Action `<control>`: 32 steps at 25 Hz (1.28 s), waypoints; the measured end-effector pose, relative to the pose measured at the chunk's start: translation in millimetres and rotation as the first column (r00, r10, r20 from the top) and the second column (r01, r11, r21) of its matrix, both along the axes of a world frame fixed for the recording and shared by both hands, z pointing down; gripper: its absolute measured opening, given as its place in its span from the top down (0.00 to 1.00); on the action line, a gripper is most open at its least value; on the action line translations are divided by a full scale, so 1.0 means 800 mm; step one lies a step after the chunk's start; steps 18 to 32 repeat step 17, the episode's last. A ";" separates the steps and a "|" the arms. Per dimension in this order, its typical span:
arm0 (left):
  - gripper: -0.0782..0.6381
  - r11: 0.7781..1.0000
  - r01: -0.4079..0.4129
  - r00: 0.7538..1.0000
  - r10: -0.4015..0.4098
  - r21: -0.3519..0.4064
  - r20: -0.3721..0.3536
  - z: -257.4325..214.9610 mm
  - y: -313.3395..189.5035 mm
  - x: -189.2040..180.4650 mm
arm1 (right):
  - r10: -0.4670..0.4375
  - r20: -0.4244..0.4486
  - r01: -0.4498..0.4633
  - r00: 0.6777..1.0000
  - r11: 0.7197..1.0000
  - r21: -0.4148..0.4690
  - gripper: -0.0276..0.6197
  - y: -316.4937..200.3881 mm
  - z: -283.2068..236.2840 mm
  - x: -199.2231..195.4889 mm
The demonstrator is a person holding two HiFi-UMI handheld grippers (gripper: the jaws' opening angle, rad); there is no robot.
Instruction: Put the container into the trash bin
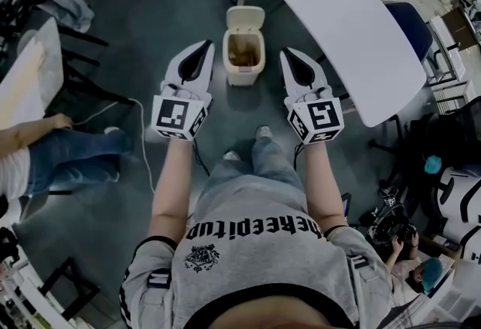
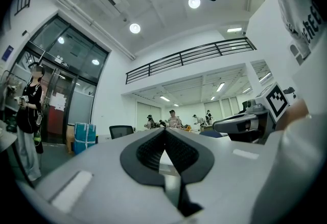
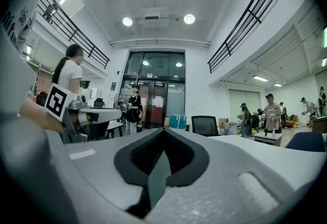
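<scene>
A small cream trash bin (image 1: 244,57) stands on the grey floor with its lid (image 1: 246,17) flipped up. Something brownish (image 1: 242,52) lies inside it; I cannot tell what it is. My left gripper (image 1: 204,46) is held level just left of the bin, and my right gripper (image 1: 286,54) just right of it. Both are shut with nothing between the jaws. In the left gripper view the left gripper (image 2: 164,131) points out into the room, with the right gripper (image 2: 245,123) beside it. The right gripper view shows the right gripper (image 3: 163,131) closed and the left gripper (image 3: 92,114) alongside.
A long white table (image 1: 353,19) runs along the right, with a blue chair (image 1: 409,23) behind it. A person in jeans (image 1: 68,151) sits at the left, and another person (image 1: 406,245) crouches at the lower right. A white cable (image 1: 143,140) lies on the floor.
</scene>
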State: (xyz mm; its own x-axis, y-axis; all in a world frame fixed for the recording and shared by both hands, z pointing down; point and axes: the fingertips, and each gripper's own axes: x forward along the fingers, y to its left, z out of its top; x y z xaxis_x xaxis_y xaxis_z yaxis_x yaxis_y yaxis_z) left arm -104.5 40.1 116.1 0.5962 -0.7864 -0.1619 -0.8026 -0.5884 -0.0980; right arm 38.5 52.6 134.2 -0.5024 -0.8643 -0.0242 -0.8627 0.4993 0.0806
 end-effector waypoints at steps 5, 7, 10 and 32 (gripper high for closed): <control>0.88 1.000 -0.005 1.000 0.005 0.006 -0.001 -0.002 0.001 -0.002 | 0.008 0.002 -0.008 1.000 1.000 0.009 0.97 0.003 -0.007 -0.001; 0.88 1.000 -0.002 1.000 0.002 0.001 -0.005 -0.001 0.001 -0.003 | 0.012 0.008 -0.012 1.000 1.000 0.013 0.97 0.005 -0.008 -0.001; 0.88 1.000 0.004 1.000 -0.004 -0.006 -0.010 0.001 0.000 -0.005 | 0.017 0.009 -0.017 1.000 1.000 0.022 0.97 0.006 -0.011 -0.001; 0.88 1.000 -0.002 1.000 0.002 0.001 -0.019 -0.004 0.001 -0.004 | 0.027 0.025 -0.028 0.999 0.999 0.027 0.97 0.006 -0.015 0.001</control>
